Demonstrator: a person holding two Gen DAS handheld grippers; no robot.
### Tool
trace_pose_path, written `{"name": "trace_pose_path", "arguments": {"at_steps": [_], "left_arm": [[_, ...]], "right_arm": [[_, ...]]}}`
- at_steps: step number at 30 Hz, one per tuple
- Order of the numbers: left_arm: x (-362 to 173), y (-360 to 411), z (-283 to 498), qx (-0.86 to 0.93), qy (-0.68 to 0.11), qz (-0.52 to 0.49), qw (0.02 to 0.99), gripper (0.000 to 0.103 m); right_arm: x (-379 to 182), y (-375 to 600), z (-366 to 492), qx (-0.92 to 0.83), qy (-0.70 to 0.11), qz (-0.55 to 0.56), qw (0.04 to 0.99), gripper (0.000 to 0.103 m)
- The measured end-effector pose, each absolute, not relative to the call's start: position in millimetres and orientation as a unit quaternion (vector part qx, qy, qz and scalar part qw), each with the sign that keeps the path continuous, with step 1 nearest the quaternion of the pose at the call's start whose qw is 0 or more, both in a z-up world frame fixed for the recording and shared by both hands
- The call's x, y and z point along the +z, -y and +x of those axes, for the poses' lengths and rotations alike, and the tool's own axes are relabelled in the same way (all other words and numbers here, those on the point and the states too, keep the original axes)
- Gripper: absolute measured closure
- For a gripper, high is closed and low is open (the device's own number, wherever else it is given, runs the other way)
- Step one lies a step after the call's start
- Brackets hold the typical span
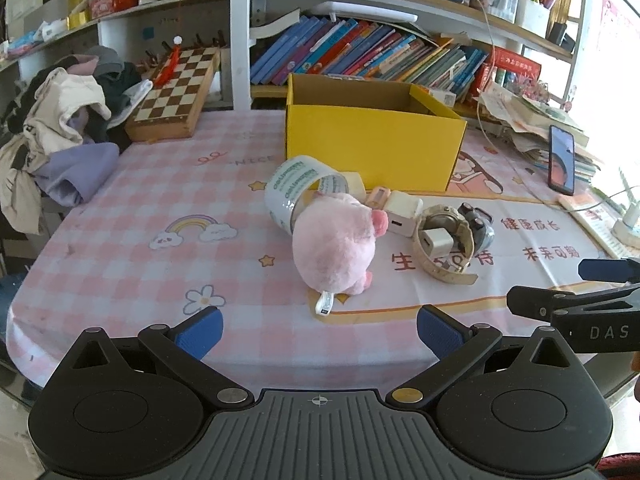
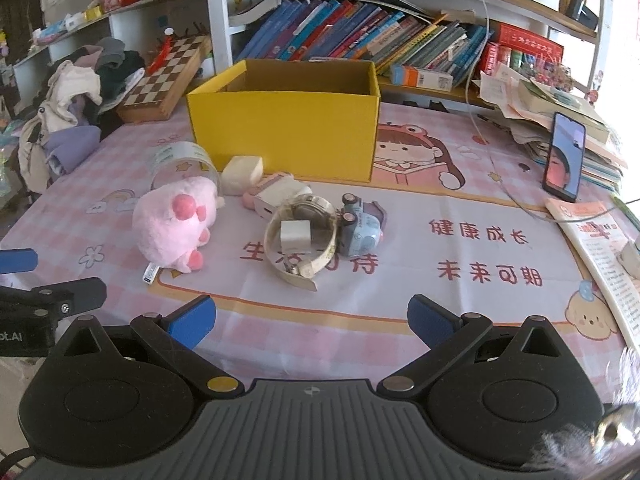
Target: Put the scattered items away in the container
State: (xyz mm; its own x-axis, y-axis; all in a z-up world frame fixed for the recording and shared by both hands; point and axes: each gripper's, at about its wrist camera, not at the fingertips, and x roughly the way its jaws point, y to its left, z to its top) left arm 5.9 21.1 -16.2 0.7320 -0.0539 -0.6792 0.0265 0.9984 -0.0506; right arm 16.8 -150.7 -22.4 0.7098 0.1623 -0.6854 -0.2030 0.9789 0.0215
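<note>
Yellow box (image 2: 284, 136) sits at the back of the table, open top, nothing visible inside from here. Scattered stuff clusters just in front of it: pink plush pig (image 1: 334, 246), tape roll (image 1: 298, 192) touching behind the pig, cream block (image 2: 242, 174), white charger (image 2: 295, 237) lying inside the looped watch strap (image 2: 300, 236), toy car (image 2: 360, 226) touching the watch. My left gripper (image 1: 318, 334) is spread wide, empty, lined up with the pig. My right gripper (image 2: 312, 322) is also wide, empty, facing the watch.

Risks as I judge them: the pig is soft, so a pinch may slip. Grabbing the watch could drag the charger or shove the car. Both grippers sit close together, so a collision is possible.
</note>
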Motion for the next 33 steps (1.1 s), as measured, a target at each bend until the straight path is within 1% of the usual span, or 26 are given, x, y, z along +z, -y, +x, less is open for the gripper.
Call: {"name": "trace_pose_path", "arguments": {"at_steps": [7,9,11,12,14,18,20,21,23,26,33], "left_arm": [[-16,-22,15,-0.029,-0.365,-0.029,0.93,0.0],[-16,-22,18,-0.028,-0.363,-0.031,0.931,0.0],[-16,-23,22,-0.022,-0.365,-0.033,0.93,0.0],[-16,-23,23,-0.019,-0.366,-0.034,0.93,0.0],[-18,-24,27,-0.016,-0.37,-0.038,0.928,0.0],[-19,-24,35,-0.016,-0.376,-0.041,0.925,0.0],[-20,-23,39,-0.018,-0.379,-0.041,0.924,0.0],[-21,-23,41,-0.019,-0.38,-0.042,0.924,0.0],[-22,-21,45,-0.023,-0.378,-0.042,0.924,0.0],[-21,-17,51,-0.026,-0.371,-0.037,0.928,0.0],[-26,-15,68,-0.022,-0.372,-0.029,0.927,0.001]], "right_arm": [[-22,151,26,0.104,-0.373,-0.027,0.921,0.002],[-22,151,29,0.104,-0.374,-0.026,0.921,0.005],[-22,153,32,0.102,-0.375,-0.024,0.921,0.012],[-22,154,35,0.101,-0.377,-0.022,0.921,0.013],[-23,155,39,0.101,-0.379,-0.019,0.919,0.019],[-25,155,48,0.106,-0.386,-0.02,0.916,0.029],[-26,154,52,0.109,-0.389,-0.021,0.915,0.04],[-26,154,55,0.111,-0.391,-0.022,0.914,0.041],[-28,155,61,0.114,-0.396,-0.021,0.911,0.048],[-32,156,72,0.119,-0.408,-0.018,0.905,0.054],[-41,161,97,0.127,-0.435,-0.003,0.892,0.063]]}}
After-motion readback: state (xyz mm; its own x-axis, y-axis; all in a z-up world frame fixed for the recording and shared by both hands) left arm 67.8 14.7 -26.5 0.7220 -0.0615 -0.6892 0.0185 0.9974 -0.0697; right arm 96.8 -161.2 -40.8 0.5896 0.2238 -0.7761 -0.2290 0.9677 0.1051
